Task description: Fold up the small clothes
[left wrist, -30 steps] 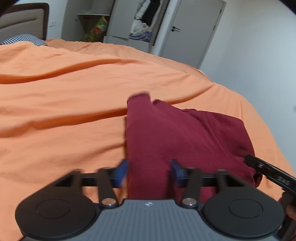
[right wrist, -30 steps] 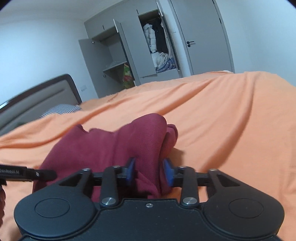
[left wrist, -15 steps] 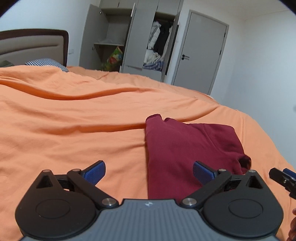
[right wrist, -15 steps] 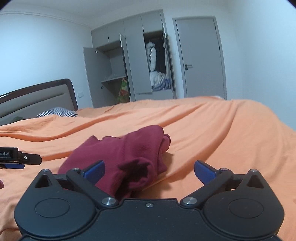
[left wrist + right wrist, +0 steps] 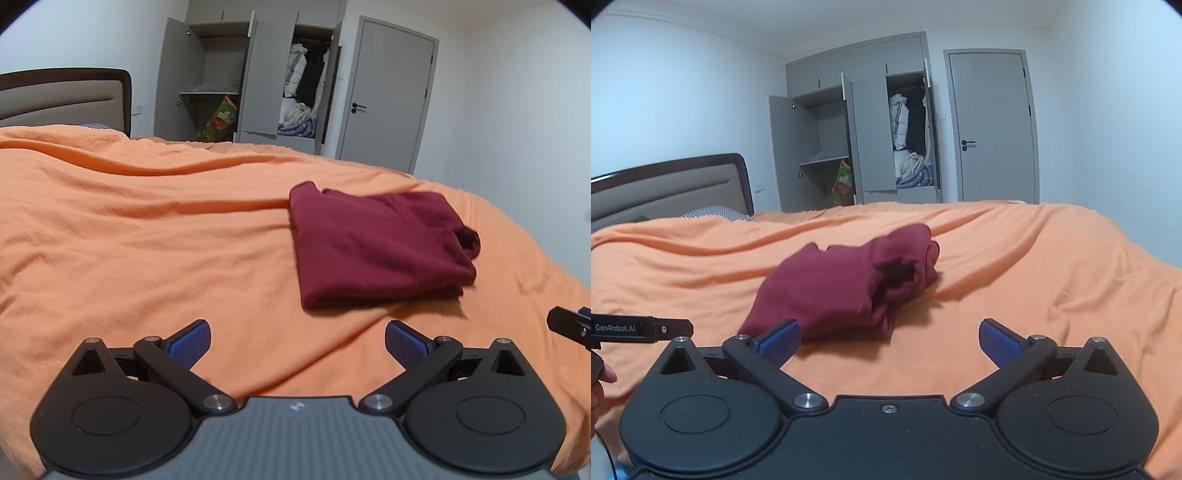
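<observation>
A dark red garment (image 5: pixel 376 247) is seen folded into a compact bundle and laid flat on the orange bedspread (image 5: pixel 147 229), towards the right side of the bed in the left wrist view, with a rounded opening showing at its right end. In the right wrist view the same garment (image 5: pixel 846 284) lies just ahead and to the left of centre, its layered edges facing the camera. The left hand-held gripper (image 5: pixel 297 343) is held short of the garment with its blue pads (image 5: pixel 190 341) spread wide, nothing between them; its jaws have just been opening. The right hand-held gripper (image 5: pixel 889 341) is likewise spread wide and empty over bare bedspread, its jaws also having just been opening, with its left pad (image 5: pixel 779 339) near the garment's closest edge; whether it touches cannot be told. Behind the bed a padded headboard (image 5: pixel 668 188), an open grey wardrobe (image 5: pixel 857 136) with hanging clothes and a closed grey door (image 5: pixel 993 125) are visible.
</observation>
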`<act>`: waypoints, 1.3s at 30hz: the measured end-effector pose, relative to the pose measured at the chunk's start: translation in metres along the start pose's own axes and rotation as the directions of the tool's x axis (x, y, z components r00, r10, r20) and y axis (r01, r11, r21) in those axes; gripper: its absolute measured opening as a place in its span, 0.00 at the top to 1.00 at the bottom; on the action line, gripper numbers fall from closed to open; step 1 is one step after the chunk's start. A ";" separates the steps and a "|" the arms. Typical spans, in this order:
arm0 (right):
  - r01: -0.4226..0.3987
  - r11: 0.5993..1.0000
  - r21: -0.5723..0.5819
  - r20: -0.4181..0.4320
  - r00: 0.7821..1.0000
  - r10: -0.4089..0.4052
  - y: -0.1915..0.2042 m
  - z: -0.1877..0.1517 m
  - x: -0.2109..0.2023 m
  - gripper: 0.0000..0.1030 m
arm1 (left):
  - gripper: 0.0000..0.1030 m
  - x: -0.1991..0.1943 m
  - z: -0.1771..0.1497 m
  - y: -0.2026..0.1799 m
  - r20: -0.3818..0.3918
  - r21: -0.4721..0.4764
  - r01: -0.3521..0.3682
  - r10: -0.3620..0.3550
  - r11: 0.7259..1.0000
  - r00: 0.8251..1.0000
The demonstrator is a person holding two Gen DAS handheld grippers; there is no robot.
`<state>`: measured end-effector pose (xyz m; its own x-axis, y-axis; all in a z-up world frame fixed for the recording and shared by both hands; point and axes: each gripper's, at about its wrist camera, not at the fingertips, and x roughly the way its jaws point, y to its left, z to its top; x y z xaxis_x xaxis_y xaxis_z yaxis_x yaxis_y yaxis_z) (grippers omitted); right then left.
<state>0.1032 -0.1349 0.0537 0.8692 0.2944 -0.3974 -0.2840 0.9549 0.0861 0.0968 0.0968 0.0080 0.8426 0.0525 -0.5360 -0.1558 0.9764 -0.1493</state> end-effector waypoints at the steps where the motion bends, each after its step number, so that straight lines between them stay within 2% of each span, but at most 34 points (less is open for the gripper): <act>1: 0.002 1.000 0.005 -0.008 1.000 -0.002 0.000 -0.003 -0.001 0.01 | 0.00 -0.001 -0.001 -0.001 -0.001 0.004 0.000 0.000 1.000 1.000; 11: 0.030 0.999 0.028 -0.024 0.999 -0.030 -0.004 -0.013 0.001 0.01 | 0.00 0.002 0.001 0.003 0.002 0.004 -0.008 0.008 1.000 1.000; 39: 0.028 0.999 0.036 -0.062 0.998 -0.026 -0.008 -0.020 0.015 0.01 | 0.00 0.013 0.002 0.005 -0.029 0.003 -0.019 0.019 1.000 0.999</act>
<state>0.1106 -0.1388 0.0290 0.8495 0.2668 -0.4551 -0.2449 0.9635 0.1076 0.1075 0.1027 0.0017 0.8242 0.0646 -0.5626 -0.1697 0.9760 -0.1366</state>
